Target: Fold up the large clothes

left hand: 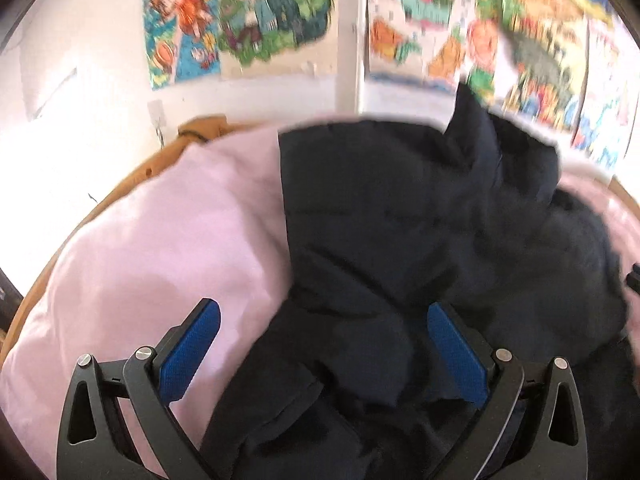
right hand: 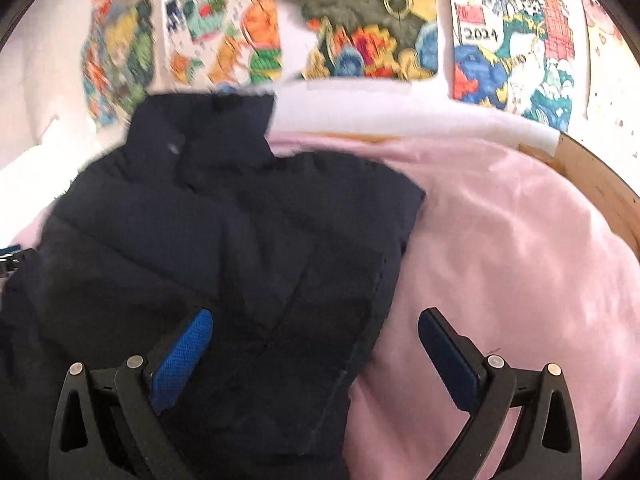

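1. Holding my left tongs (left hand: pixel 323 354) wide apart, gripping nothing, over the dark puffer jacket (left hand: pixel 400 216).
2. Right tongs (right hand: pixel 316 360) equally wide, gripping nothing; jacket beneath, spread on pink bedsheet (right hand: pixel 500 260).

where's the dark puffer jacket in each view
Left wrist: dark puffer jacket fills centre and right, reaching between the open left tongs.
Right wrist: jacket fills centre and left, collar up top, under the open right tongs.
Shared landmark: pink bedding.
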